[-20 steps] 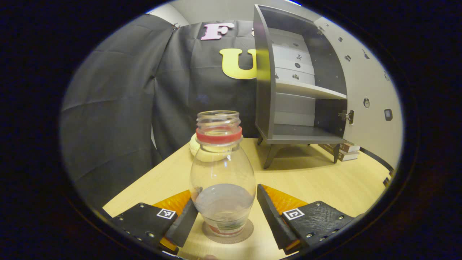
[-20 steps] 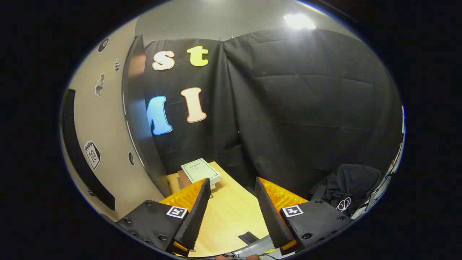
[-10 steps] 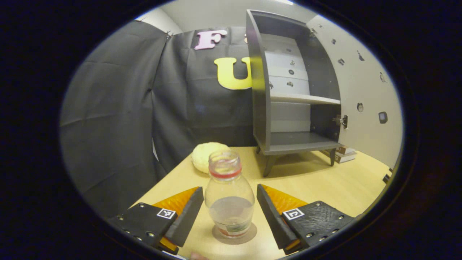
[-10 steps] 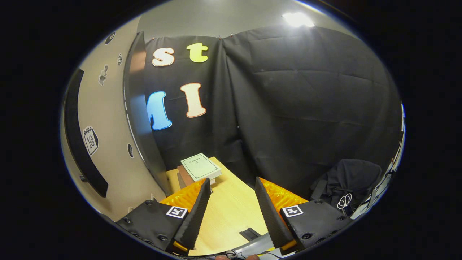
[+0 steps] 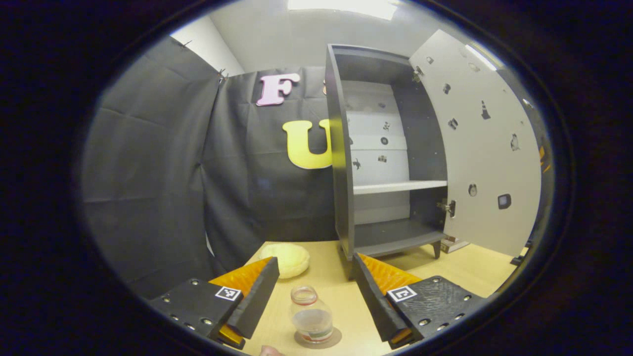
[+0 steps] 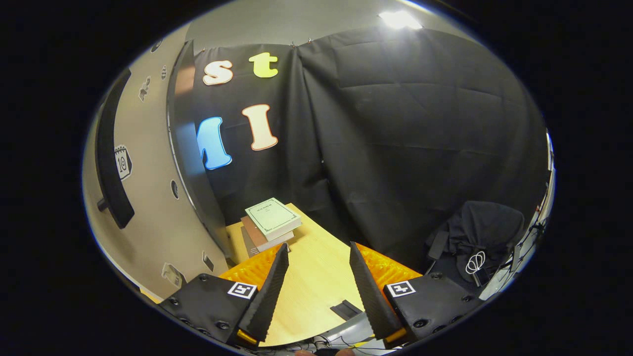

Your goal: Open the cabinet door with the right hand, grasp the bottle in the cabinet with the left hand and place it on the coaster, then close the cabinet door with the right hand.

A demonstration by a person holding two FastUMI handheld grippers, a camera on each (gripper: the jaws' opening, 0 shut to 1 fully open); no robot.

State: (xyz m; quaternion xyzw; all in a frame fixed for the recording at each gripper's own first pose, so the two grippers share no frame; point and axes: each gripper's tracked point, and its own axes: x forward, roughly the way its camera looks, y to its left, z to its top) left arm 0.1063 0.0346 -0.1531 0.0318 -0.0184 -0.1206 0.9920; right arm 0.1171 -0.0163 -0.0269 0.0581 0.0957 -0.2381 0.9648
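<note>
Left claw (image 5: 315, 301) wide, pulled back and up; bottle (image 5: 310, 316) sits below on coaster (image 5: 336, 339). Right claw (image 6: 314, 291) wide, cabinet door (image 6: 148, 207) at its left, closing next.

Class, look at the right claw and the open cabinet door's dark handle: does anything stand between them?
Nothing visible does. The right claw hangs open over bare wooden table; the pale cabinet door with its dark bar handle lies to its left.

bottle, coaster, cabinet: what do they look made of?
Bottle: clear glossy plastic, probably; you see through it, with a red ring at the open neck. Coaster: thin flat matte disc, maybe cork or felt; too small to tell. Cabinet: dark grey matte laminated board, seemingly, with a metal hinge.
</note>
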